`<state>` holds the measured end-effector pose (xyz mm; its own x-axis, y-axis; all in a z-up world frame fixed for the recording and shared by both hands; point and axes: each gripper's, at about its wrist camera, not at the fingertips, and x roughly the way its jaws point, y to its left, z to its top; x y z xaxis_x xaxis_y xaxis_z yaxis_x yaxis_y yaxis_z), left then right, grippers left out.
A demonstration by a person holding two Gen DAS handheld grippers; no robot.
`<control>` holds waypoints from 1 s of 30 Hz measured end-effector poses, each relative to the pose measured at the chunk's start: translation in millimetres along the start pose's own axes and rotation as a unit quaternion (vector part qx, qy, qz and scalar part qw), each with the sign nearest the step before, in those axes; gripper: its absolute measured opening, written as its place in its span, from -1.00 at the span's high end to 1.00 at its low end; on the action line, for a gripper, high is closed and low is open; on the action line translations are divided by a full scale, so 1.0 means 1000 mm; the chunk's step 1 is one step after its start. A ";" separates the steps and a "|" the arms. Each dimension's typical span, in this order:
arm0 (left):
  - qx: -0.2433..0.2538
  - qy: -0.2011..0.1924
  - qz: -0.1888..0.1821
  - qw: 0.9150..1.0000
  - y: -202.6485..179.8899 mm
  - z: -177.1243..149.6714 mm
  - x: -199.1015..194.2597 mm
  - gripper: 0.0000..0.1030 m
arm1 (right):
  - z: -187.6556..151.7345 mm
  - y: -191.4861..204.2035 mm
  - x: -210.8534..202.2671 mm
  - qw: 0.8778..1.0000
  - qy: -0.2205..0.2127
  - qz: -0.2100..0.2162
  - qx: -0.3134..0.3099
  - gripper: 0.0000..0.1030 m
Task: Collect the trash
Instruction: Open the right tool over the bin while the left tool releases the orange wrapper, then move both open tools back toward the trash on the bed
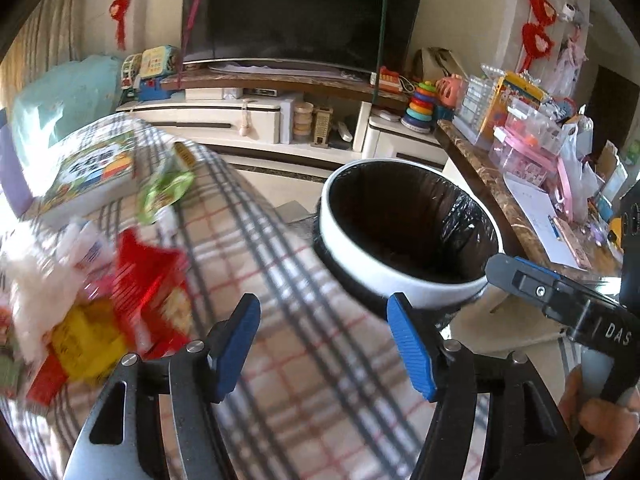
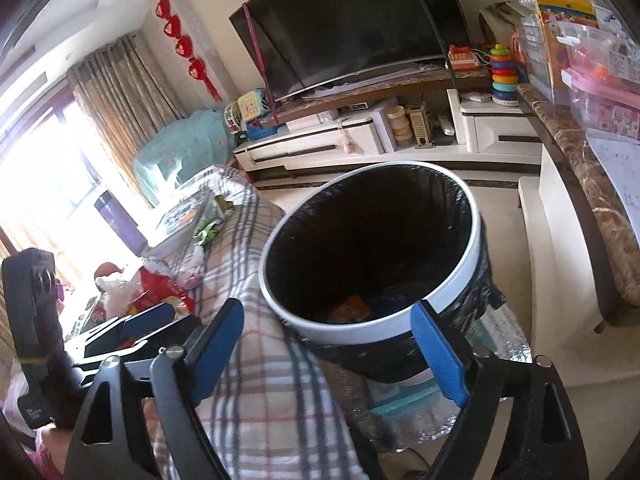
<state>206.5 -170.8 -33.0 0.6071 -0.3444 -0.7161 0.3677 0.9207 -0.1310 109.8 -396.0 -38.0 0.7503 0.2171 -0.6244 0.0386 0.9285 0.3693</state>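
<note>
The setting is a home living room. A large flat-screen television (image 1: 304,12) stands on a low white media console (image 1: 248,120). Red festive hanging ornaments (image 1: 120,0) decorate the wall. Children's toys, including a ring-stacking toy (image 1: 420,106), occupy the console. Curtains (image 2: 124,80) cover a bright window. A plaid cloth (image 1: 288,320) covers a table.

Left gripper (image 1: 324,344) jaws wide apart, empty. Right gripper (image 2: 330,344) likewise; hand (image 1: 596,420) seemingly gripping its handle.
</note>
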 end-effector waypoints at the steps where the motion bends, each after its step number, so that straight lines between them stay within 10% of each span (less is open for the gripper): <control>1: -0.005 -0.003 0.000 1.000 0.003 -0.005 -0.006 -0.27 | -0.002 0.003 -0.001 1.000 0.000 0.003 0.000 -0.72; 30: -0.091 -0.035 0.055 0.994 0.077 -0.091 -0.114 -0.27 | -0.053 0.093 0.023 0.996 0.050 0.056 -0.045 -0.78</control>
<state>101.6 -44.5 -23.5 0.6868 -0.2456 -0.6841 0.1670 0.9693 -0.1803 95.3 -288.3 -54.2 0.6763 0.3453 -0.6506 -0.1033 0.9190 0.3804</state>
